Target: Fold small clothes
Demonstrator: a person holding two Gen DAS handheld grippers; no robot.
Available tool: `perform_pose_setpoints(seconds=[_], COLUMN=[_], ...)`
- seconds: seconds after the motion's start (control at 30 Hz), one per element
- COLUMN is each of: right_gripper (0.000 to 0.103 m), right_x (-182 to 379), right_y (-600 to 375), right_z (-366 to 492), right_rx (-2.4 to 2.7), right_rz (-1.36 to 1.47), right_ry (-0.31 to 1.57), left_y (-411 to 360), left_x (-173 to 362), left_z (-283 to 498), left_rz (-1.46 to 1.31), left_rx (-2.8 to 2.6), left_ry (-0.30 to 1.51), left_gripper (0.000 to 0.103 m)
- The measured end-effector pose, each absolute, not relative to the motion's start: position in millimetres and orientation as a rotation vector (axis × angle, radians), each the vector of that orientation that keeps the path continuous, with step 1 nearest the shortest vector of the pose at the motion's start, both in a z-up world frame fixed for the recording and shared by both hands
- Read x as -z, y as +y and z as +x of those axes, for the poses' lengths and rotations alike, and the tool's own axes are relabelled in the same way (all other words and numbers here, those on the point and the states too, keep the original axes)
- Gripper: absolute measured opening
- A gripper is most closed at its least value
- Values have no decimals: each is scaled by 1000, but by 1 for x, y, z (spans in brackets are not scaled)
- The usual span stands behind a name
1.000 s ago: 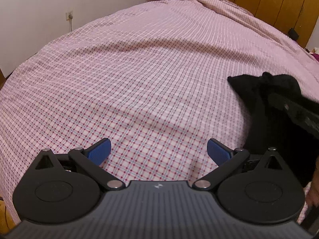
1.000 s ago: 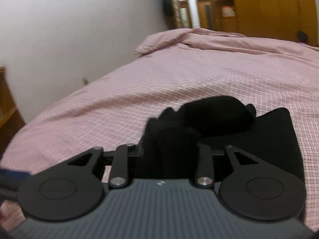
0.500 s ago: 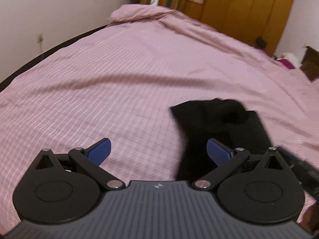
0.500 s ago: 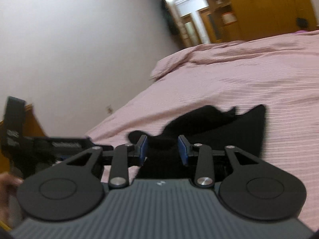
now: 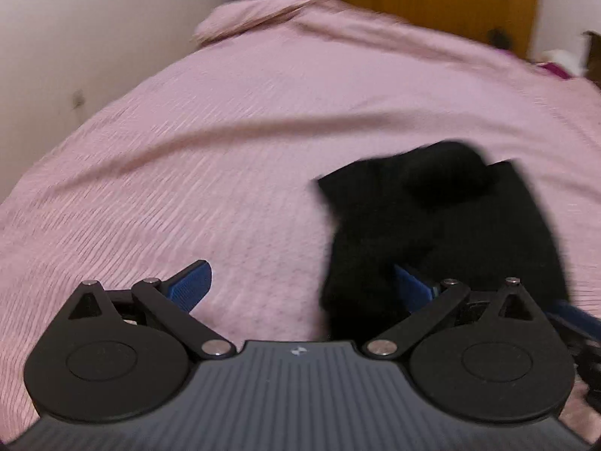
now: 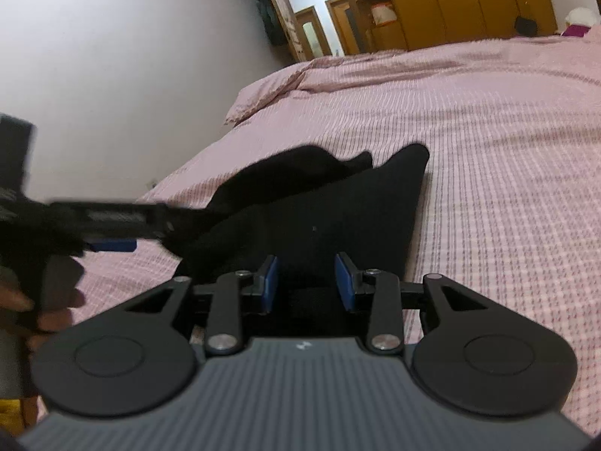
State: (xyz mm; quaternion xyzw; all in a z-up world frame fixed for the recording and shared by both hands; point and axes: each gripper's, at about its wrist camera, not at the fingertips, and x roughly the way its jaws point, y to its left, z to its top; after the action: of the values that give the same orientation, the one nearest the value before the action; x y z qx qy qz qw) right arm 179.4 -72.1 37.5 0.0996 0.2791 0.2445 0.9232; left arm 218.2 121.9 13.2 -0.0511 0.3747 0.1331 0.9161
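Observation:
A black garment (image 5: 432,218) lies crumpled on the pink checked bedcover (image 5: 225,150). My left gripper (image 5: 300,285) is open wide, low over the cover. The garment's left edge lies just inside its right pad (image 5: 411,289), and nothing is pinched. In the right wrist view the same garment (image 6: 338,210) spreads ahead as a flat triangle with a bunched lump behind. My right gripper (image 6: 307,282) is at its near edge. Its blue pads stand apart with black cloth between and under them, not pressed. The left gripper's pad (image 6: 112,245) comes in blurred from the left, held by a hand (image 6: 41,300).
A pillow (image 5: 255,18) lies at the far end of the bed. A white wall (image 6: 131,56) runs along the bed's left side. Wooden wardrobes (image 6: 469,0) and a doorway (image 6: 311,34) stand beyond the bed. Bare bedcover stretches to the right of the garment (image 6: 507,188).
The left gripper has swung across the bed to the garment's left edge. The cloth that bulged over the right gripper's fingers has sunk flat, so its pads show.

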Motion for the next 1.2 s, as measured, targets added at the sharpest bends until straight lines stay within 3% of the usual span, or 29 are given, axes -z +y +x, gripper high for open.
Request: perform_pose_setpoints(seconds=[0.17, 0.5, 0.57, 0.77, 0.8, 0.87, 0.97, 1.2], right_gripper=[36, 38, 55, 56, 56, 56, 56, 56], right_x=[-36, -56, -52, -36, -34, -29, -27, -18], right_y=[-75, -106, -112, -117, -117, -117, -118, -108], right_z=[177, 191, 195, 207, 209, 213, 215, 223], right_rx=[-522, -417, -386, -371, -370, -373, -384, -424], right_rz=[204, 316, 336, 351, 353, 365, 383, 391], right_ry=[575, 486, 487, 518, 523, 528, 524, 543], left_y=[146, 126, 113, 75, 72, 68, 85, 124], left_x=[-2, -52, -51, -25, -18, -10, -9, 11], left_z=[204, 234, 254, 305, 310, 320, 323, 327], left_rz=[-157, -133, -90, 38, 51, 63, -50, -116], left_rx=[-328, -107, -50, 38, 34, 26, -51, -198], left_ry=[809, 683, 675, 673, 666, 650, 622, 690], left_gripper=[103, 103, 103, 102, 99, 62, 38, 38])
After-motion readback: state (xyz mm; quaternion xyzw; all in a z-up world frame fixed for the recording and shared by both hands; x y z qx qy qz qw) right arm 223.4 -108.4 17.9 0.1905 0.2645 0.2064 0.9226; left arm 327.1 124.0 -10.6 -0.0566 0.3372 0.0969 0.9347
